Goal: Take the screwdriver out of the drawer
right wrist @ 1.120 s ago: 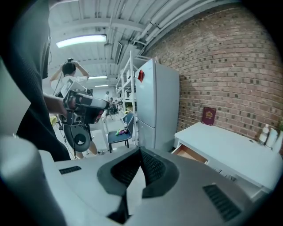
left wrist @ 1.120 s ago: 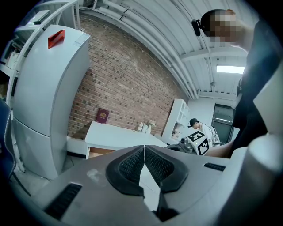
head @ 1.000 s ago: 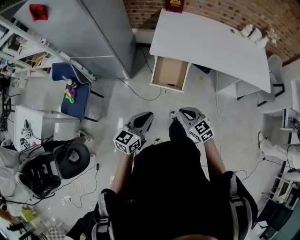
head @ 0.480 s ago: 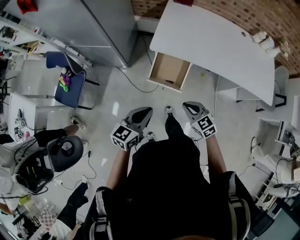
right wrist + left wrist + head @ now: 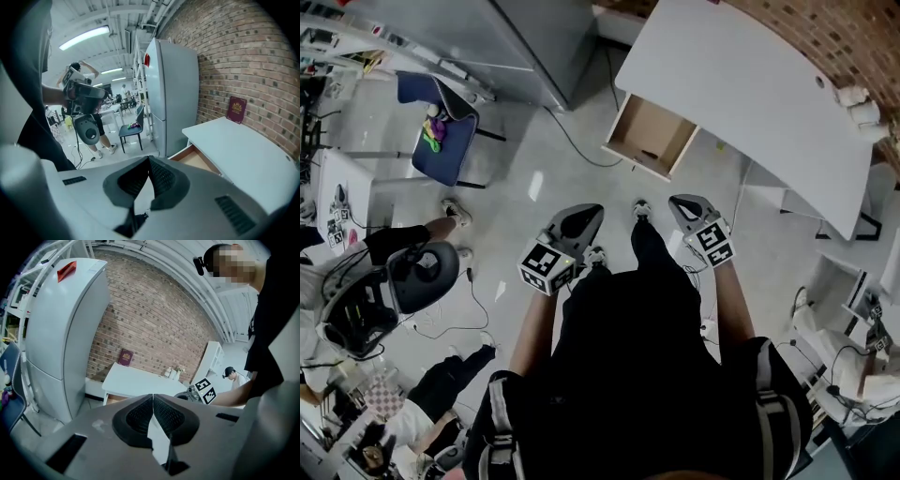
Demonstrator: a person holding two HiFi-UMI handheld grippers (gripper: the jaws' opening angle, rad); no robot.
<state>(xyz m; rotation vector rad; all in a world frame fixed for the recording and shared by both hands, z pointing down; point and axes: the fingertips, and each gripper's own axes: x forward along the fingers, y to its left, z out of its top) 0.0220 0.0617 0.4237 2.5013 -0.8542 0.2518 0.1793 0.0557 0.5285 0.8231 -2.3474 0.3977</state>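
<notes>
Approach step, nothing grasped yet. Left tool [image 5: 581, 217] is held out in front of the body, jaws closed pad to pad, nothing between them. Right tool [image 5: 686, 204] is the same: jaws together, empty, and tipped down more than the left. Both hang over bare floor [image 5: 534, 178], well apart from the target.

Ahead is the drawer [image 5: 652, 139], already pulled open from under the white worktop [image 5: 750, 84]. Its inside looks mostly bare. A dark speck [image 5: 649, 155] near the front edge may be the screwdriver, but it is too small to tell. The right gripper view shows only a strip of the open drawer and no screwdriver. Fridge [image 5: 520, 37] stands left of the worktop, brick wall [image 5: 853, 37] behind it.

Judgement: the drawer needs no opening, so the pick is what remains. Next move calls for closing the gap to the drawer, parting one tool's jaws, likely the right one since it sits nearer that side, then dropping the tips inside and lining them across the screwdriver's shaft. Risk: a slim tool lying flat on the drawer bottom is hard to pinch.
</notes>
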